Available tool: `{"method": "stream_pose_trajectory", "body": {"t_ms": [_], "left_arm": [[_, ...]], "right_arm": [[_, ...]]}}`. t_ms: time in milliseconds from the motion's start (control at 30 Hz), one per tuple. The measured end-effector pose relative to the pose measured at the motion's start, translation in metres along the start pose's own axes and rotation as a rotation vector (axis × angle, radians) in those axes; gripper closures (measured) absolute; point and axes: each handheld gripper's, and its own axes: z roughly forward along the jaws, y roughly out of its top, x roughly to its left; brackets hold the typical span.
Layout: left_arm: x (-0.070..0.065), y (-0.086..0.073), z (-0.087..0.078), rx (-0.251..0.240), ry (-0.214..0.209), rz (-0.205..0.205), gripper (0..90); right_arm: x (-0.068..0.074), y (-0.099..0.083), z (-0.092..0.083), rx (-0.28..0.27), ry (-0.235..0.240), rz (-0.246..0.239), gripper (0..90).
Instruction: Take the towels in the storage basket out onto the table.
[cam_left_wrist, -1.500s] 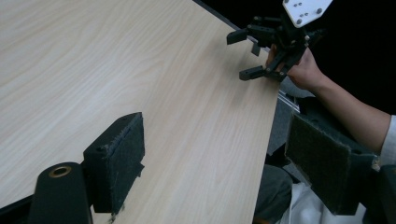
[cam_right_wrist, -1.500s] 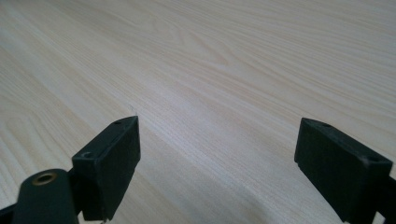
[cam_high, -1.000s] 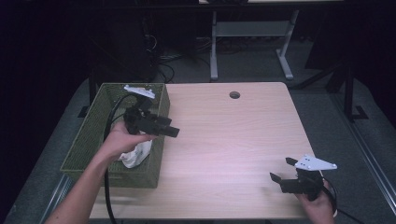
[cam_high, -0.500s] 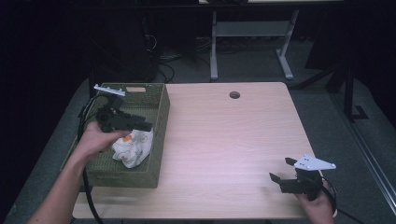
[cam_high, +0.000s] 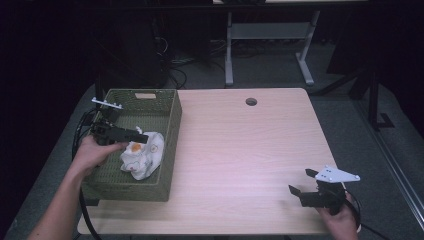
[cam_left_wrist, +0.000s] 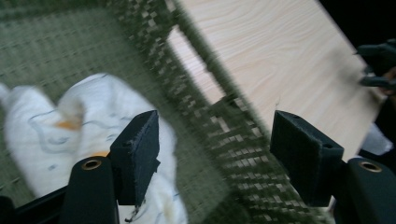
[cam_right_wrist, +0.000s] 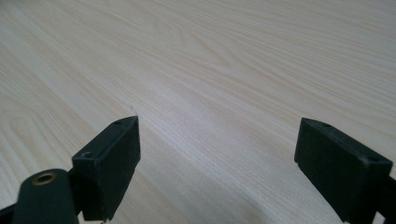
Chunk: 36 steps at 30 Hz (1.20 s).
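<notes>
1. Overhead first: left gripper (cam_high: 131, 137) hangs inside the green woven basket (cam_high: 172, 131) at the left end of the bench (cam_high: 250, 150). A crumpled white cloth (cam_high: 143, 156) with an orange mark lies on the basket floor, just below and ahead of the left fingers, not visibly touched by them. Their gap has just been narrowing, yet nothing sits between them. The right gripper (cam_high: 304, 184) rests low near the bench's front right corner, its fingers spread wide and empty, well apart from the basket.

2. Left gripper view: the two black fingers (cam_left_wrist: 137, 156) stand a moderate way apart. The cloth (cam_left_wrist: 56, 126) lies beyond and to the left of the left-hand finger, partly behind it; the basket wall (cam_left_wrist: 210, 116) runs through the gap between the fingers, with bare bench beyond it. The picture is blurred, so contact cannot be told.

3. Right gripper view: the fingers (cam_right_wrist: 114, 161) are wide apart over bare wood (cam_right_wrist: 210, 70), nothing between them.

4. Handling, as a judgement: the cloth looks light, soft and limp, so it should bunch and drape rather than keep its shape. A raised fold near the top of the heap seems the best place to pinch; a shallow bite on a flat part could slip off, and the basket weave could snag a trailing edge.
</notes>
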Motion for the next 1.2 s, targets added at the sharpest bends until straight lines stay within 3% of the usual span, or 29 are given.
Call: {"method": "stream_pose_trajectory", "body": {"t_ms": [167,433,667,767,900,1000,1200], "left_arm": [[0.009,-0.003,0.014,0.075,0.082,-0.021,33.9],[0.021,-0.005,0.046,0.26,0.235,-0.01,37.4],[0.026,-0.005,0.075,0.358,0.304,-0.019,40.8],[0.028,-0.006,0.085,0.412,0.326,-0.001,42.8],[0.027,-0.005,0.094,0.448,0.347,0.015,45.2],[0.026,-0.007,0.101,0.478,0.389,0.04,49.0],[0.023,-0.007,0.105,0.5,0.438,0.086,58.5]], "right_arm": [[0.0,0.0,0.0,-0.001,0.0,-0.004,14.0],[0.0,0.001,-0.001,0.0,0.001,0.001,14.0],[0.0,0.001,-0.003,-0.009,0.0,0.004,14.0],[0.0,0.001,-0.004,-0.011,-0.002,0.001,14.0],[-0.001,0.001,-0.004,-0.012,-0.003,-0.003,14.0],[0.0,0.002,-0.004,-0.012,-0.003,-0.007,14.0],[0.001,0.002,-0.005,-0.016,-0.001,-0.003,14.0]]}}
